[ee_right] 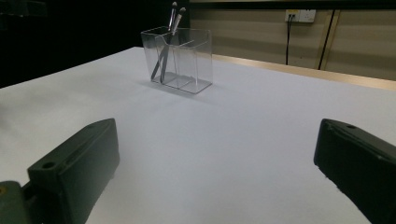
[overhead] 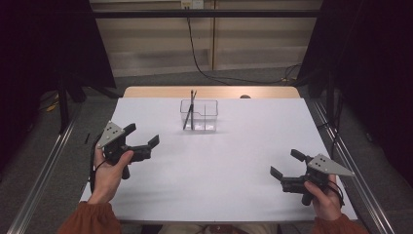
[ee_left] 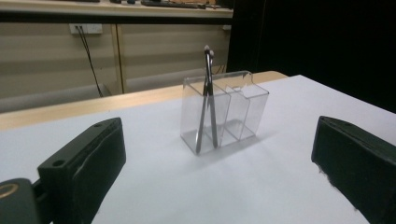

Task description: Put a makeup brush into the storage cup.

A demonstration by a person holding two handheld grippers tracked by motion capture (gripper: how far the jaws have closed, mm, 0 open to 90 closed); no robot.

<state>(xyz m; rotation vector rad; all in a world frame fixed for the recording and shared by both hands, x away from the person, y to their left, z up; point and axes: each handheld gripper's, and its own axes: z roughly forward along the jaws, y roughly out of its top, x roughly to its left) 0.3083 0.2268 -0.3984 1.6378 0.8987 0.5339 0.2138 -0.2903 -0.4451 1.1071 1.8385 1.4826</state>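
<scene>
Organizer point(overhead: 198, 115) stands on the counter point(overhead: 219, 170) toward its far edge, near the middle, with two pens point(overhead: 190, 116) leaning in its left compartment; other compartments to the right. Left gripper point(overhead: 144, 138) sits over the counter's left side, nearer than the organizer and to its left, well apart from it. Right gripper point(overhead: 286, 164) is over the near right part, farther from the organizer, well apart from the left gripper.
</scene>
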